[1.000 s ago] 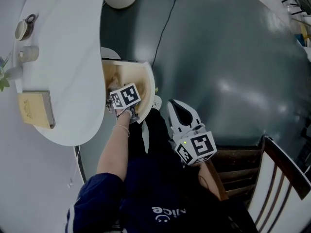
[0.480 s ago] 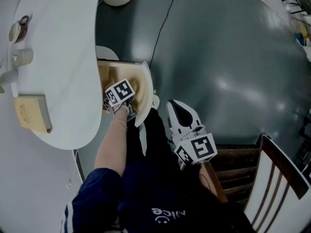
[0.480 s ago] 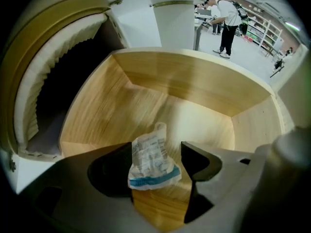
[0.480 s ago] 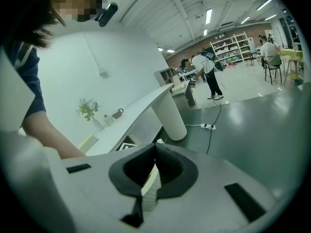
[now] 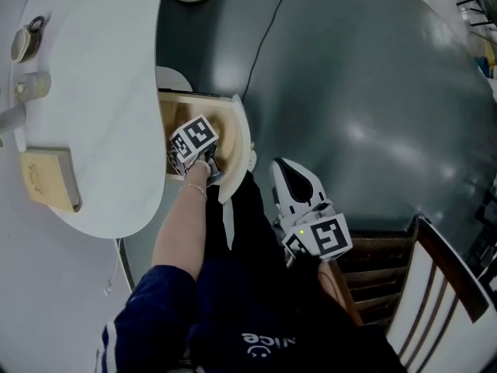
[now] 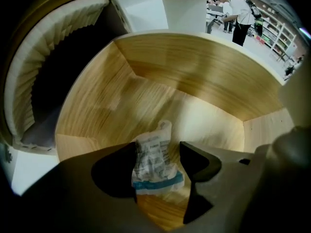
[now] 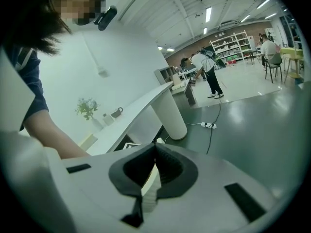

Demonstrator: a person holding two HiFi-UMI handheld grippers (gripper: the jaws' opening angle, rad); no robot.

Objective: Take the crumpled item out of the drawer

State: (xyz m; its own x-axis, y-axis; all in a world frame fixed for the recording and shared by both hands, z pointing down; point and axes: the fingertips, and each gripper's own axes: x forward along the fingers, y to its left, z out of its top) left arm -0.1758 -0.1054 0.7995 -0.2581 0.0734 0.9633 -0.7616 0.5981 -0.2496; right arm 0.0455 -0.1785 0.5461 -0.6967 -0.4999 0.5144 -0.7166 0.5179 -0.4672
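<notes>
Tongs (image 6: 158, 152) in the person's left hand have gone further into the open drawer (image 5: 242, 142) over the past second, from near its front lip towards the middle of its wooden floor. That drawer stands out from under the right edge of the white tabletop (image 5: 93, 92). The left gripper view shows these tongs parted, with the crumpled packet (image 6: 153, 168) standing between them on the drawer floor. The left jaw is close against the packet, perhaps touching it, while the right jaw shows a gap. Nothing is clamped yet.

By my reading the reach is done and the squeeze comes next; the task is about midway. The packet looks light and springy, so it may slide or tip if one jaw meets it first.

Further right, the right tongs (image 7: 154, 154) have barely moved. They hang over the person's lap, well clear of the drawer, jaws pressed together and holding nothing.
</notes>
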